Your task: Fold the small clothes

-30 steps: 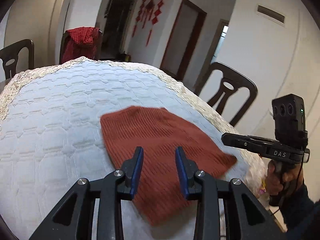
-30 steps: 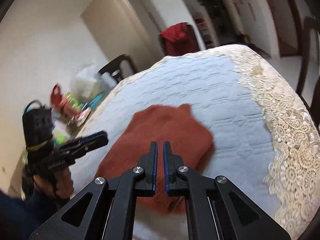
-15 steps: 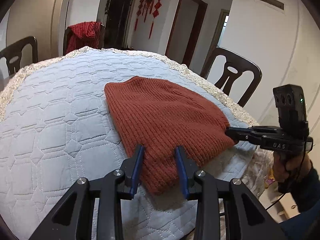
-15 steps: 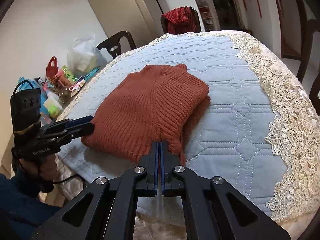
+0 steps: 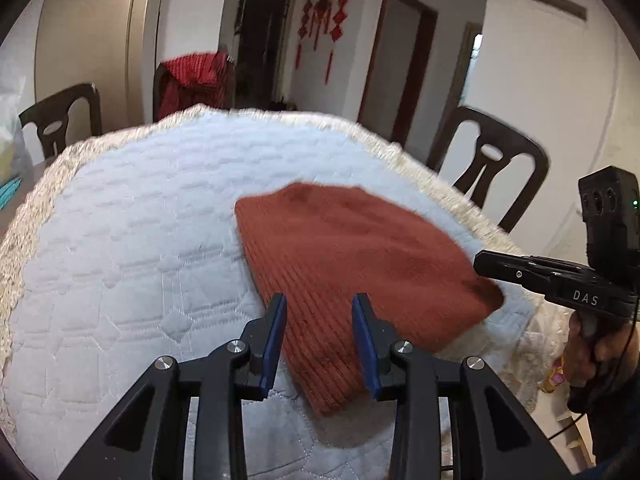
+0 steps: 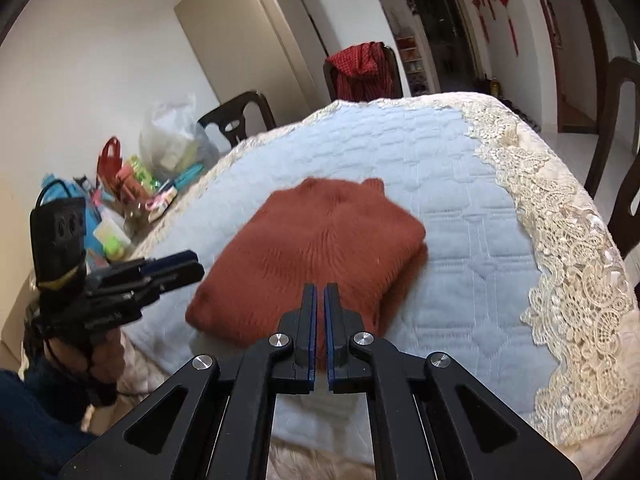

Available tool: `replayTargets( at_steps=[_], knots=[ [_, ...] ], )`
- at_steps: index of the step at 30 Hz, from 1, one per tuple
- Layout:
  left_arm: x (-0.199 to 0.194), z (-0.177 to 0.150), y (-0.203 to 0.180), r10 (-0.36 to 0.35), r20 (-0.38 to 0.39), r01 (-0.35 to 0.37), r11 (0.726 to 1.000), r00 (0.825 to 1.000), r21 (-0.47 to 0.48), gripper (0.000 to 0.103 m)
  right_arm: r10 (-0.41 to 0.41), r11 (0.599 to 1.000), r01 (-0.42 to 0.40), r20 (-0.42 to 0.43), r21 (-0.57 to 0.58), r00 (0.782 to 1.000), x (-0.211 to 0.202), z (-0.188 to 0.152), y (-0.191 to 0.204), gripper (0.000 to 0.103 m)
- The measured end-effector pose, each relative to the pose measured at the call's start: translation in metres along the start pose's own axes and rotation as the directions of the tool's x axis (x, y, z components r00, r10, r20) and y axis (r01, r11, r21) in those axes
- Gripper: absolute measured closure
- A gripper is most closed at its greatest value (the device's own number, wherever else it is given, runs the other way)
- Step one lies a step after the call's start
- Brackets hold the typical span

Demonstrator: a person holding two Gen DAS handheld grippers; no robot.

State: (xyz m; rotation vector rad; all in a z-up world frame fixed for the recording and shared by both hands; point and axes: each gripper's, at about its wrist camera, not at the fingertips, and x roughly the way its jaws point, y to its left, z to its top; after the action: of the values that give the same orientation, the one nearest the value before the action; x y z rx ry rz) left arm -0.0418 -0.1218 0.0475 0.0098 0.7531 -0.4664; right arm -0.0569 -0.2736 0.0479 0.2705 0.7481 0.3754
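Only the right view shows clutter [image 6: 132, 192] beside the quilt [image 6: 460, 216]; left hand-held gripper [image 5: 319, 316] part-open, right hand-held gripper [image 6: 319, 308] closed, both empty.

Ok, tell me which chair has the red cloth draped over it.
The far chair at the table's opposite end, by the dark doorway. The other chairs' backs are bare; this one carries the red cloth.

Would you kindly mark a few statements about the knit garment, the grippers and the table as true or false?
1. The rust-red knit garment lies folded on the quilted table cover. True.
2. The right gripper has its jaws wide apart. False: they are shut, with nothing between them.
3. The left gripper clamps the garment. False: its jaws stand apart above it.
4. A red cloth hangs over a far chair. True.
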Motion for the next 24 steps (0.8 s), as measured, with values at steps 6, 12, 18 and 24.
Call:
replayTargets(
  at_steps=[6, 12, 18, 24],
  knots=[
    [0.0, -0.002, 0.001, 0.006, -0.007, -0.006, 1.0, 1.0, -0.019, 0.066, -0.004, 0.999, 0.006, -0.047, 0.038, 0.999, 0.014, -0.005, -0.009, 0.1],
    [-0.004, 0.008, 0.001, 0.013, 0.016, -0.013, 1.0, 1.0, -0.025, 0.066, -0.009, 0.999, 0.01, -0.028, 0.035, 1.0, 0.008, 0.003, -0.007, 0.1],
    [0.006, 0.012, 0.003, 0.017, 0.007, -0.017, 0.999, 1.0, -0.03, 0.066, -0.004, 0.998, 0.005, -0.018, 0.058, 1.0, 0.015, 0.011, -0.011, 0.1],
    [0.014, 0.005, 0.006, 0.015, -0.016, -0.015, 0.999, 1.0, -0.041, 0.064, 0.027, 0.994, -0.022, -0.041, 0.109, 0.999, 0.027, 0.005, -0.024, 0.1]
  ],
)
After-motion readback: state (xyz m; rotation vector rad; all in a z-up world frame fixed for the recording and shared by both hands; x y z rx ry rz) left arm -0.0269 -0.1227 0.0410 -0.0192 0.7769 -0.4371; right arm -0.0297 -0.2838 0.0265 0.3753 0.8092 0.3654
